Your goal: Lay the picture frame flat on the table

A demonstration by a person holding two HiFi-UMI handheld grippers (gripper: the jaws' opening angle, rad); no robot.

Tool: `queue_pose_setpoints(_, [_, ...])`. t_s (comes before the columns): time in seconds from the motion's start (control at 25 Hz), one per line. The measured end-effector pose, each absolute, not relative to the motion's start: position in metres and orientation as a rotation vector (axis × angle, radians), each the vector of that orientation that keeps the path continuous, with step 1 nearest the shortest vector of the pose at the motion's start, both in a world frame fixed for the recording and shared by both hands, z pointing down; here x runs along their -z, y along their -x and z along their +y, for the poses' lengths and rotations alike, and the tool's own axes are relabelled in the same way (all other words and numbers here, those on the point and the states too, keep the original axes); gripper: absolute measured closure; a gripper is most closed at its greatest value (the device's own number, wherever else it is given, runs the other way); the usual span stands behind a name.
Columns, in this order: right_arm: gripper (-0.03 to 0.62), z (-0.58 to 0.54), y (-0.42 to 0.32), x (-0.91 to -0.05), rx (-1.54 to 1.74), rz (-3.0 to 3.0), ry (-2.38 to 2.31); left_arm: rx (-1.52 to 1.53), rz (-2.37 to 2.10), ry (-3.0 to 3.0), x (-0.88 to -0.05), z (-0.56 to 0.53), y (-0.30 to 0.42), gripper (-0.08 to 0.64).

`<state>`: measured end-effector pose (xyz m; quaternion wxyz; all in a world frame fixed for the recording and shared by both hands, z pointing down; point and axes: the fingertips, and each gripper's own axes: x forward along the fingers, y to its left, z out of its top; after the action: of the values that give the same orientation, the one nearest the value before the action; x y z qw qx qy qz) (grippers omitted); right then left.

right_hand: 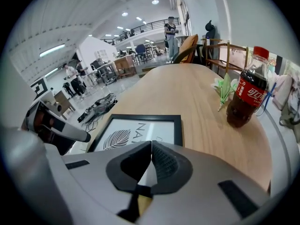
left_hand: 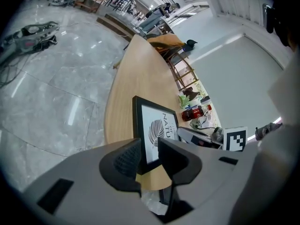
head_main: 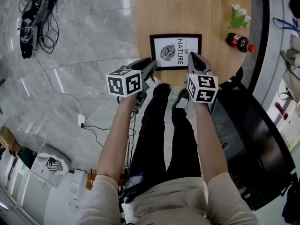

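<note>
- Picture frame (head_main: 176,51): it lies flat on the wooden table (head_main: 187,8), print up, showing a leaf and the word NATURE. Its near edge sits just in front of both sets of jaws.
- My left gripper (left_hand: 149,146) has its jaws spread. The frame's near corner (left_hand: 157,130) shows in the gap between them, and I cannot tell whether either pad touches it.
- From the head view, the left gripper (head_main: 151,63) tips sit at the frame's near left corner.
- My right gripper (right_hand: 151,146) has its jaws pressed together, pad to pad, with nothing between them. The frame (right_hand: 140,130) lies just beyond the tips.
- From the head view, the right gripper (head_main: 194,57) points at the frame's near right corner.
- Ahead and to the right of the right jaws, well apart from the frame, a cola bottle (right_hand: 247,95) stands upright.
- Just to the bottle's left lies a green sprig with pale flowers (right_hand: 224,88).
- Left of the left jaws, off the table edge, there is grey marble floor (head_main: 70,55) with a tangle of cables (head_main: 35,13) far out.
</note>
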<state>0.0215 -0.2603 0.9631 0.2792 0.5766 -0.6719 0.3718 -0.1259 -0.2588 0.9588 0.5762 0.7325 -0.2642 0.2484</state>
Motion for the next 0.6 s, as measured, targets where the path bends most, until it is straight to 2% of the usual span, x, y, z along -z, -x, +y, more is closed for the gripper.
queue_pose_setpoints(0.28, [0.56, -0.229, -0.009, -0.929, -1.035, -1.945, -1.533, -0.463, -0.644, -1.825, -0.916, -0.225, 0.111, 0.442])
queue_pose_setpoints(0.6, [0.56, -0.166, -0.002, -0.845, -0.993, -2.089, -1.478, -0.472, -0.689, -2.007, -0.842, -0.149, 0.088, 0.442])
